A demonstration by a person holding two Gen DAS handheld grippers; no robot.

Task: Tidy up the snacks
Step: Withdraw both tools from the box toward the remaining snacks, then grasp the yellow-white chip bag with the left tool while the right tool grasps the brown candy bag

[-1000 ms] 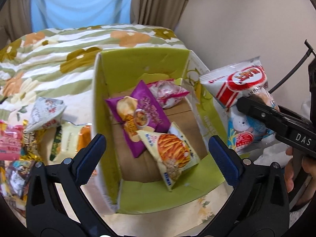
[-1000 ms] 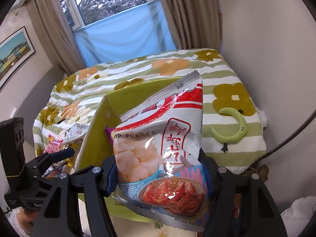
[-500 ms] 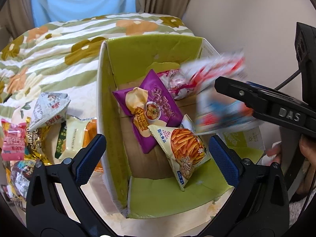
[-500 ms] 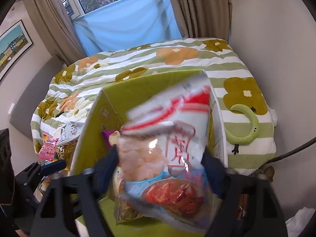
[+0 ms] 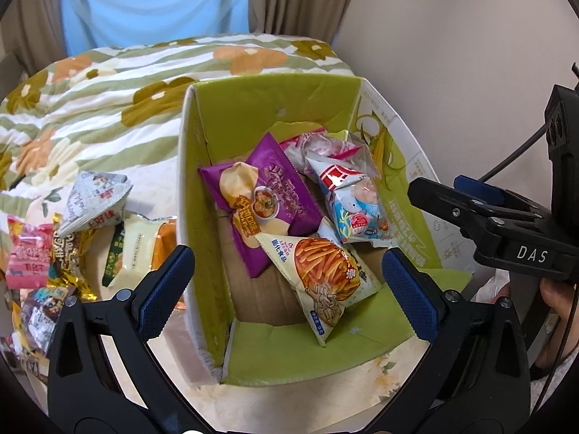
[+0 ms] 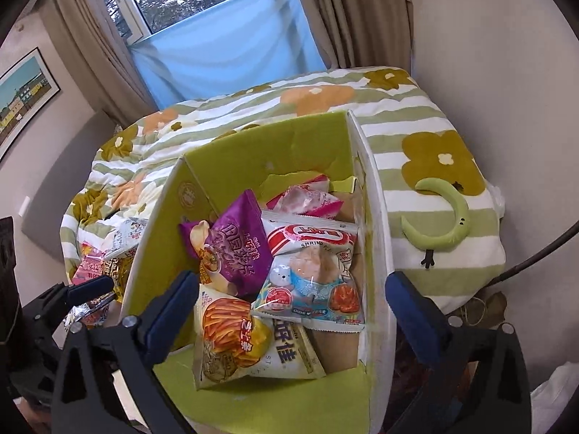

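Inside the green box [image 6: 260, 152], on the purple bag [image 6: 235, 249] and the orange-stick bag [image 6: 231, 332]: shrimp-flake bag [image 6: 315, 275], free of the right gripper [image 6: 289, 311], jaws just opened wide and empty. Left gripper [image 5: 286, 293] likewise spread, holding nothing. Best lifted straight up clear of the box wall, then over to the loose snacks [image 5: 72, 238] left of the box, picking one bag by its edge.

The right gripper [image 6: 289, 296] has just spread its jaws wide; the shrimp flakes bag [image 6: 313, 271] it pinched 1 second ago now lies below it in the green box [image 6: 253, 148], nothing between its pads.
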